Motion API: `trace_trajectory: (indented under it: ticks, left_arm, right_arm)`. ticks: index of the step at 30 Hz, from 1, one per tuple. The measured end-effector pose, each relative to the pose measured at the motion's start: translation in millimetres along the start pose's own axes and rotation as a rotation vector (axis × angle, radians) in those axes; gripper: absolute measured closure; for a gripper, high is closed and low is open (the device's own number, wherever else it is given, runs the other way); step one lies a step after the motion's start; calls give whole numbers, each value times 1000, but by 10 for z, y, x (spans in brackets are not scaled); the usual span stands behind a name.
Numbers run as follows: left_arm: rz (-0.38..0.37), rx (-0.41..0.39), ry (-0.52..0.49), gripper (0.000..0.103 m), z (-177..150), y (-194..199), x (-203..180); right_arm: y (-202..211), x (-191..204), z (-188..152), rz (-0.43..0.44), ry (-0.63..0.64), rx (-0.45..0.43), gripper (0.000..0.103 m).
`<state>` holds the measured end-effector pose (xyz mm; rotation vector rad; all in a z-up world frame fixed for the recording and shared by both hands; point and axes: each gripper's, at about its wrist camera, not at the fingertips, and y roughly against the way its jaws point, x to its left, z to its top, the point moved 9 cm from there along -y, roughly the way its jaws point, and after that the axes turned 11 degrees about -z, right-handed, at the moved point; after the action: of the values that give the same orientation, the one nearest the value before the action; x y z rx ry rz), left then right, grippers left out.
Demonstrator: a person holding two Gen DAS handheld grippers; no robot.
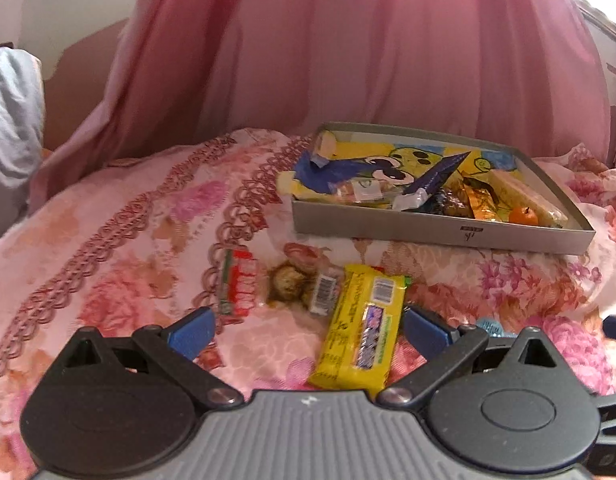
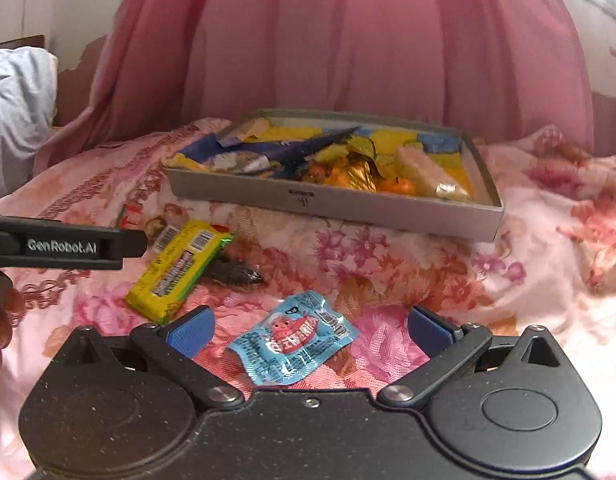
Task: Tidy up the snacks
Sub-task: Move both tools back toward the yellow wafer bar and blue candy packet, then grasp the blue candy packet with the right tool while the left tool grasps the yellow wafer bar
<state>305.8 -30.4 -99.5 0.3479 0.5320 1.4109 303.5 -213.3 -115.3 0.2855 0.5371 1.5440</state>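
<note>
Left wrist view: the left gripper [image 1: 306,330] hangs low over a pink floral bedspread [image 1: 120,248], its blue pads spread wide and gripping nothing. Between them lies a yellow snack bar [image 1: 361,328], long axis running away from the camera and leaning slightly right at the far end, its barcode end toward a grey shallow box [image 1: 439,229]. Just beyond the bar's far left corner sit a clear-wrapped brown sweet [image 1: 298,286] and a red-and-green packet [image 1: 238,286]. The box rests farther back and to the right, well apart from the bar, already holding wrappers and a small orange fruit [image 1: 524,216]. To the left the bedspread is bare — a pink curtain [image 1: 347,48] closes the far edge.

Right wrist view: the right gripper [image 2: 308,330] is likewise released, pads wide. A light-blue sachet [image 2: 294,344] lies flat between them, long axis tilted up to the right. The yellow bar lies to the left, the box straight ahead — bare floral cloth between.
</note>
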Motion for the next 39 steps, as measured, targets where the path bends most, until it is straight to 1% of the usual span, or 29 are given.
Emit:
trace_trajectory:
  ticks: [3,7,14,17,20,22,23,24,25,26,27,28,29,30,33,34,35,39]
  left_arm:
    - [-28,14,-26,1,10,-117,-50]
    - [-65,52,-70,1,-29,-278,-146]
    - [-78,118,-159,1,-103,-465,-265]
    - [-76,149,-172,2,-123,-528,-265]
    - [-78,171,-139,7,-142,-561,-232]
    - [-89,190,-117,16,-165,-581,-216]
    - [-91,198,-109,18,-177,-588,-204]
    - [-91,206,-102,22,-191,-597,-198]
    - [-94,213,-97,28,-207,-604,-194]
    - [-97,223,-94,31,-222,-612,-195]
    - [-100,236,-96,40,-240,-627,-202]
    - [-102,248,-102,45,-256,-645,-212]
    - [-100,258,-112,46,-266,-659,-226]
    - [-99,259,-119,49,-266,-665,-233]
    - [-103,267,-111,50,-269,-663,-241]
    - [-104,269,-106,51,-279,-657,-242]
    - [-103,271,-106,51,-283,-655,-243]
    - [-98,291,-105,51,-297,-637,-262]
  right_arm:
    - [-137,19,-72,6,-19,38,1]
    - [-234,67,-131,30,-25,61,1]
    - [-390,136,-177,53,-47,95,2]
    - [-422,183,-194,66,-48,101,2]
    - [-458,218,-212,62,-39,103,2]
    - [-500,231,-227,63,-45,113,4]
    - [-520,239,-234,63,-47,116,6]
    - [-541,243,-245,60,-48,121,8]
    - [-558,242,-256,55,-47,123,12]
    - [-574,237,-270,52,-47,123,13]
    - [-585,232,-281,54,-51,121,13]
    - [-592,229,-285,56,-55,118,13]
    - [-593,225,-285,57,-58,115,14]
    - [-597,223,-285,59,-58,113,14]
    - [-600,217,-298,59,-62,115,18]
    - [-595,220,-296,59,-60,116,21]
    - [-588,223,-297,63,-58,122,27]
    - [-577,228,-296,64,-38,140,33]
